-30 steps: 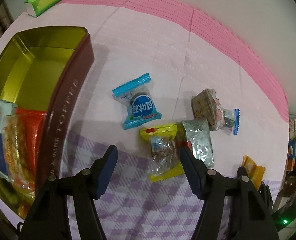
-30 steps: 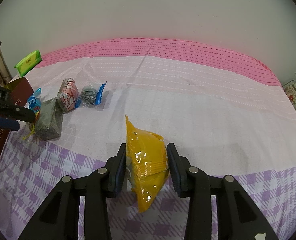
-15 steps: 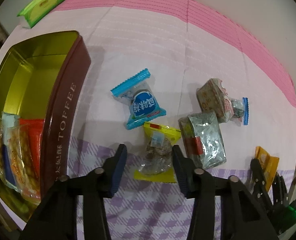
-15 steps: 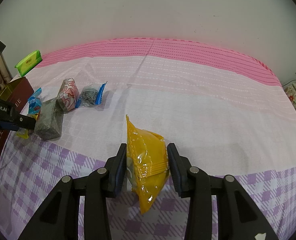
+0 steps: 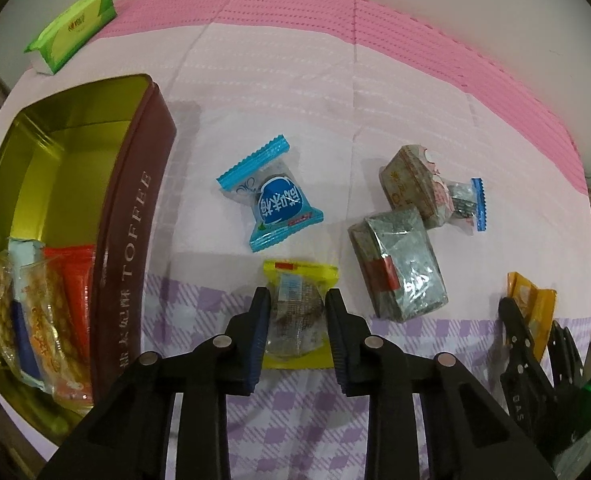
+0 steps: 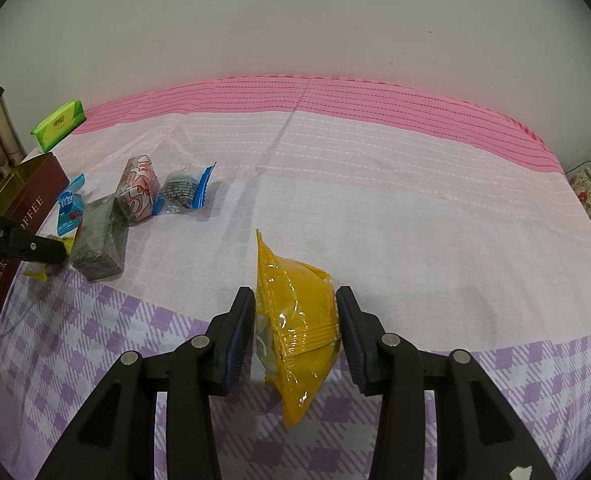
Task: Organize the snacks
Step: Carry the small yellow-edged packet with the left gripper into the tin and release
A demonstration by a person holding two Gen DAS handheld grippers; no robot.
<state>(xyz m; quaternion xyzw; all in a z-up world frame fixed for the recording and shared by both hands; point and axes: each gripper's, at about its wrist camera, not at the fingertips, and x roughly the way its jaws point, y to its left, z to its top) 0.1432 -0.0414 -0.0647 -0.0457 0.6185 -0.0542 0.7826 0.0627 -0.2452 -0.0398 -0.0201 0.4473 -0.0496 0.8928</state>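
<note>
Left gripper [image 5: 297, 320] newly around yellow-edged snack [image 5: 295, 312]

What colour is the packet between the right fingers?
Orange-yellow packet, glossy; it shows best in the right wrist view.

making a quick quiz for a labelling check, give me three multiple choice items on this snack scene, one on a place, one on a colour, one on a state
1. Where does the green packet lie?
A. inside the tin
B. on the cloth beyond the tin
C. in a gripper

2. What colour is the packet in the right gripper?
A. orange-yellow
B. blue
C. silver

3. How is the left gripper?
A. wide open over bare cloth
B. shut on the yellow-edged snack
C. inside the tin

Answers: B, it rests past the toffee tin; A, the orange packet sits between its fingers; B, both pads press the yellow-edged snack.
</note>
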